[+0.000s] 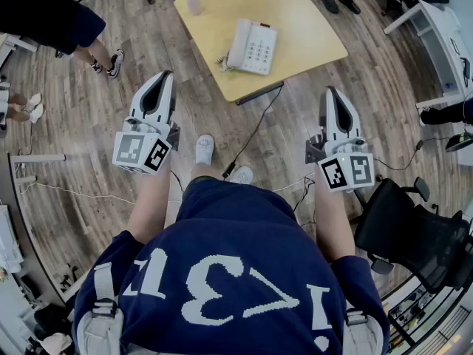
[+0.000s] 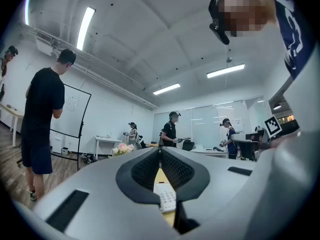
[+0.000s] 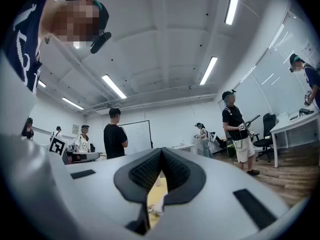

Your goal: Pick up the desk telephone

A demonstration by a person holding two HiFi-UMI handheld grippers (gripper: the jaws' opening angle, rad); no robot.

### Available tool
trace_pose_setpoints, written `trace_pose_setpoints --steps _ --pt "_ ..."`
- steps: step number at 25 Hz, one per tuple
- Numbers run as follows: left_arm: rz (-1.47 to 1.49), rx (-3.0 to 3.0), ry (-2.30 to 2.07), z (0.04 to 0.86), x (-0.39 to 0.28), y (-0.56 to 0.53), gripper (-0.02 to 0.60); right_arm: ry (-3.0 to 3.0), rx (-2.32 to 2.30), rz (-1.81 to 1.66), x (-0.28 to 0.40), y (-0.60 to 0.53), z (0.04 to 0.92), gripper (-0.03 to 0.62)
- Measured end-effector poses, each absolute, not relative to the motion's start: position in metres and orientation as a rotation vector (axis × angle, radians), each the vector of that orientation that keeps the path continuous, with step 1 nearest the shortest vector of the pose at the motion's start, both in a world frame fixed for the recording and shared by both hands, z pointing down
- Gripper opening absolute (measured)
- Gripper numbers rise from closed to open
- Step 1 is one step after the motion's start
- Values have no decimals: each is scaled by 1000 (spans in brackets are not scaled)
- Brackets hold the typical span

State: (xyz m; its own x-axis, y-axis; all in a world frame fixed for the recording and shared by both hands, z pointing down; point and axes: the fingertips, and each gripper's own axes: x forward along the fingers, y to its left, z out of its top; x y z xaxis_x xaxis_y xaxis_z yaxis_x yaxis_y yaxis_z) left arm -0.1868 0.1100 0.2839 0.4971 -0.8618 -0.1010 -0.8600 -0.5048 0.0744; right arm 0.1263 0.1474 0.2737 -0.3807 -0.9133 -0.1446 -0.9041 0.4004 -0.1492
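Observation:
The white desk telephone [image 1: 252,46] lies on a yellow table [image 1: 310,28] ahead of me, its handset on the left side and its coiled cord at the near left corner. My left gripper [image 1: 165,76] is shut and empty, held in the air well short of the table's near left edge. My right gripper [image 1: 332,92] is also shut and empty, short of the table's near right corner. In the left gripper view the telephone's keypad [image 2: 166,198] shows through the gap below the closed jaws. In the right gripper view only a sliver of the yellow table [image 3: 154,199] shows there.
A small potted plant [image 1: 194,1] stands at the table's far left corner. A black cable [image 1: 255,128] runs from the table across the wooden floor. A black office chair [image 1: 414,231] is at my right. A person [image 1: 52,13] stands at the far left, and a white desk [image 1: 443,32] is at the far right.

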Motion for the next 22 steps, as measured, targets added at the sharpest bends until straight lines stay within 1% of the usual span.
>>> trace_pose_setpoints --steps 14,22 --pt "-159 2701 -1562 287 -175 103 25 2513 -1502 -105 116 146 269 25" --pt "-141 2707 -1480 304 -161 38 25 2463 -1552 -143 127 96 274 26"
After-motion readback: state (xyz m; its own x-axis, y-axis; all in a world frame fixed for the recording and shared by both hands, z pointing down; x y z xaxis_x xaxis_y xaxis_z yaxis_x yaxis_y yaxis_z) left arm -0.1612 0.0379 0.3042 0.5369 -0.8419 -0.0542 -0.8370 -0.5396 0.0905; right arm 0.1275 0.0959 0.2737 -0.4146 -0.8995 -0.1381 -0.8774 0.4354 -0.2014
